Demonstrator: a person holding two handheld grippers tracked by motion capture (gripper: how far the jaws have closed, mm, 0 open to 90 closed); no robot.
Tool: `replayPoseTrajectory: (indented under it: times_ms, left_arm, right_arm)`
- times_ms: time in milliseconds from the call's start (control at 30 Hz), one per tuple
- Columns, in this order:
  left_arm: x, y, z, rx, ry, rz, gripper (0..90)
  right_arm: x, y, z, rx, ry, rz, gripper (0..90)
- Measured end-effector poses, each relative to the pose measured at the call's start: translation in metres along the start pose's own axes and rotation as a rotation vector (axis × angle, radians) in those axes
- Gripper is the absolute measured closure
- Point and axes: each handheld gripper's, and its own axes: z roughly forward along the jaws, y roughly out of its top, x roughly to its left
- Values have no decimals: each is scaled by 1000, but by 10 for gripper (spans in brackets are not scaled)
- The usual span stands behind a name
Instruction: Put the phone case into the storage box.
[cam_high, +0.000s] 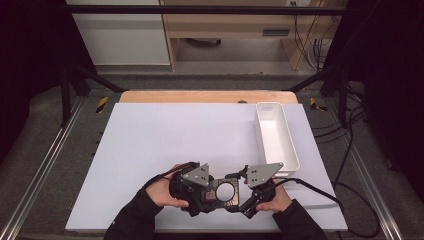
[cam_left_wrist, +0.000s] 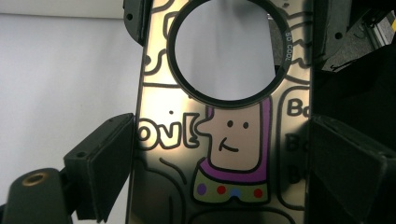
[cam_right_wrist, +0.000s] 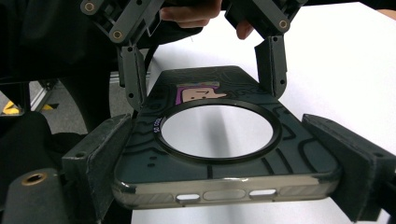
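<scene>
Handover step: phone case (cam_high: 223, 192) pinched by both left tongs (cam_high: 212, 194) and right tongs (cam_high: 239, 196). Next, probably: one releases, other carries toward white bin (cam_high: 291, 150).

Black sleeves; each black tool (cam_high: 200, 187) carries a grey, seemingly perforated three-cornered plate and black cable.

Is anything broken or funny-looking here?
Nothing looks broken. The phone case is held level above the table between both grippers, left gripper and right gripper, one at each end. Its big round hole is just part of it. The white bin sits straight.
</scene>
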Motion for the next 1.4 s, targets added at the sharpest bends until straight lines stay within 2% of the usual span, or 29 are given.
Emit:
replayPoseTrajectory:
  times_ms: [267,467,800,933,1100,1400]
  left_arm:
    - [0,-2,-4,5,33,-12,56]
    - [-1,-5,-13,22,72,-17,38]
    - [-5,-4,-27,98,117,-27,15]
    - [-5,0,-25,144,114,-22,10]
    - [-5,4,-22,183,113,-18,6]
    - [-6,8,-17,195,104,-22,4]
  right_arm:
    - [-1,2,-5,-4,-10,1,125]
    - [-2,4,-9,20,-7,-2,125]
    - [-7,12,-21,64,-4,10,124]
    - [-8,17,-23,83,-2,4,124]
    - [-9,24,-25,126,3,-3,124]
    - [-9,48,-28,242,7,-26,124]
